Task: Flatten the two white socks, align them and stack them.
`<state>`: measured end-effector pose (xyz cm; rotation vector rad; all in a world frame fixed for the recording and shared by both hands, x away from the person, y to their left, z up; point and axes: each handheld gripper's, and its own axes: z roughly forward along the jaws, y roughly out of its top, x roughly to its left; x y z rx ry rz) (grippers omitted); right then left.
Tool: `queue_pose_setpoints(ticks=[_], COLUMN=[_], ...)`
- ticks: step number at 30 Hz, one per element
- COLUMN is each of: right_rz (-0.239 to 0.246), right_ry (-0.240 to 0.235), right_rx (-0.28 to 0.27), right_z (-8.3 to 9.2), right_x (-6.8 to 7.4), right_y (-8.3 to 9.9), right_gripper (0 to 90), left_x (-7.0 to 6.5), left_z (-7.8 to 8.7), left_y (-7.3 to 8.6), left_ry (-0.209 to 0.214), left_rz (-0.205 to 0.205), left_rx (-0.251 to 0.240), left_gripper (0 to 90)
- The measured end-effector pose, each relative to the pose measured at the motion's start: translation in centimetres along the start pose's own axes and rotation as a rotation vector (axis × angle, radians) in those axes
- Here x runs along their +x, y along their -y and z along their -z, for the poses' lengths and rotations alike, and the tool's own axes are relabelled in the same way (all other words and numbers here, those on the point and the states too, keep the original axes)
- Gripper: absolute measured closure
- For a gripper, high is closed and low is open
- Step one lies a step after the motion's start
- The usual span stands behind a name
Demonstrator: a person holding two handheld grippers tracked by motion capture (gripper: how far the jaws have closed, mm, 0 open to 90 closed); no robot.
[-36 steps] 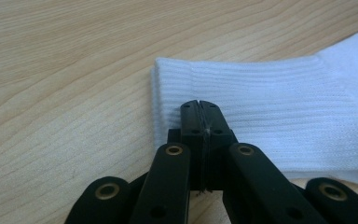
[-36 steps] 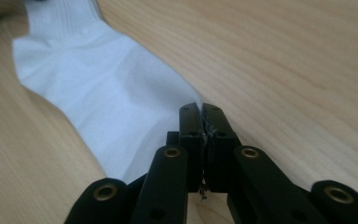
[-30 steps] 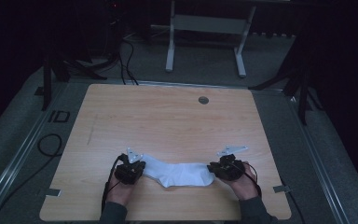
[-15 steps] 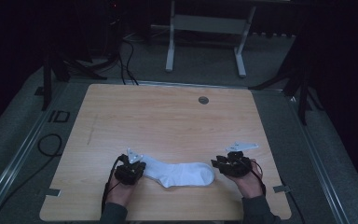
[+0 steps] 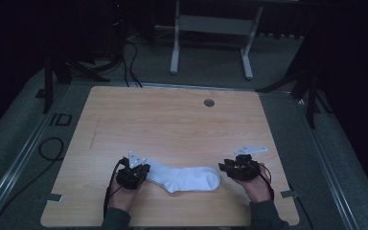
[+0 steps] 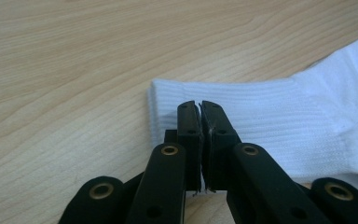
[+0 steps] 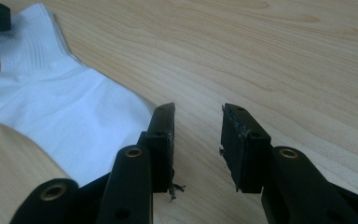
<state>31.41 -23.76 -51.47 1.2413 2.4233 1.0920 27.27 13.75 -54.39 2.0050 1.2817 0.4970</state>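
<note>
A white cotton sock (image 5: 184, 176) lies flat on the light wooden counter (image 5: 172, 124), near the front edge, between the two hands. The left claw (image 6: 200, 106) is at the ribbed cuff end, its jaws pressed together over the cloth. The right claw (image 7: 197, 126) sits just beside the toe end, its jaws apart and holding nothing.

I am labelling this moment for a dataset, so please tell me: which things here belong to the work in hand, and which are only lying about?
In the work:
- white sock, flat on the table
- left gripper, jaws closed over its ribbed cuff
- right gripper, jaws open beside its toe

Lying about:
- round grommet in the tabletop
- cables on the floor
- metal stand behind the table
</note>
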Motion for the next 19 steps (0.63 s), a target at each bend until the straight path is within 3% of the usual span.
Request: queue_pose_setpoints(ticks=[19], right_rz=[-0.01], right_ry=[0.006], right_rx=[0.021], right_z=[-0.5], right_x=[-0.7], right_y=[0.4], right_gripper=[63.8], left_x=[1.5], left_z=[0.6], left_y=[-0.1], left_ry=[-0.023], left_rz=[0.035], left_rx=[-0.015], left_gripper=[85.9])
